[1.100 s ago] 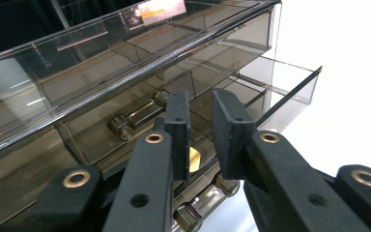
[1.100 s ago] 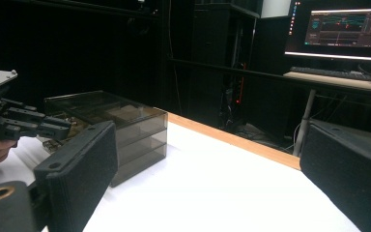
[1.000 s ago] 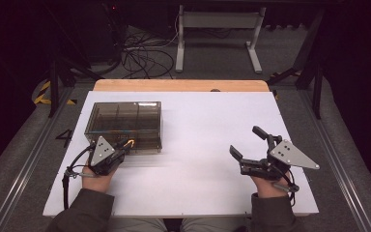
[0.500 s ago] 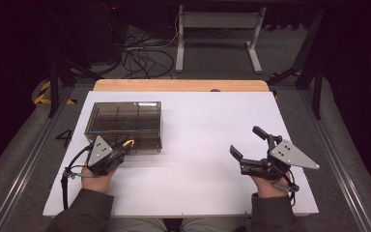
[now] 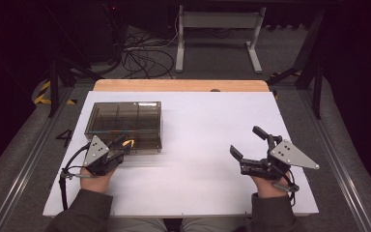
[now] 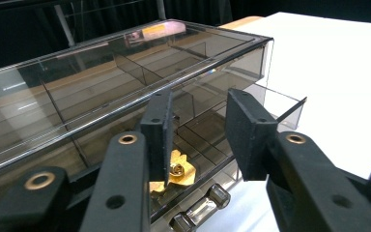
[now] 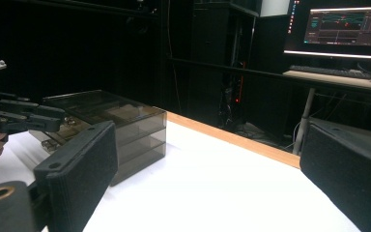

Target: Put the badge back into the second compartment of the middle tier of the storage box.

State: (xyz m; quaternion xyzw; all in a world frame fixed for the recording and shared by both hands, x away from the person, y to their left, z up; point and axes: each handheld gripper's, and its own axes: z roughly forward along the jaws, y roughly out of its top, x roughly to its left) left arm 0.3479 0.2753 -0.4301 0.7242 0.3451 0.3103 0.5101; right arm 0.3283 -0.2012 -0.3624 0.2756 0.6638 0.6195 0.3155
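Little has changed over the last second — the left gripper [image 5: 121, 147] has only crept closer to the front of the smoky clear drawer box [image 5: 124, 123] at the worktop's [image 5: 207, 121] left, jaws spread around a drawer knob, so opening looks imminent. Its lower drawer sits slightly ajar, a gold object [image 6: 176, 171] inside — the right gripper [image 5: 249, 150] waits wide open, well apart.
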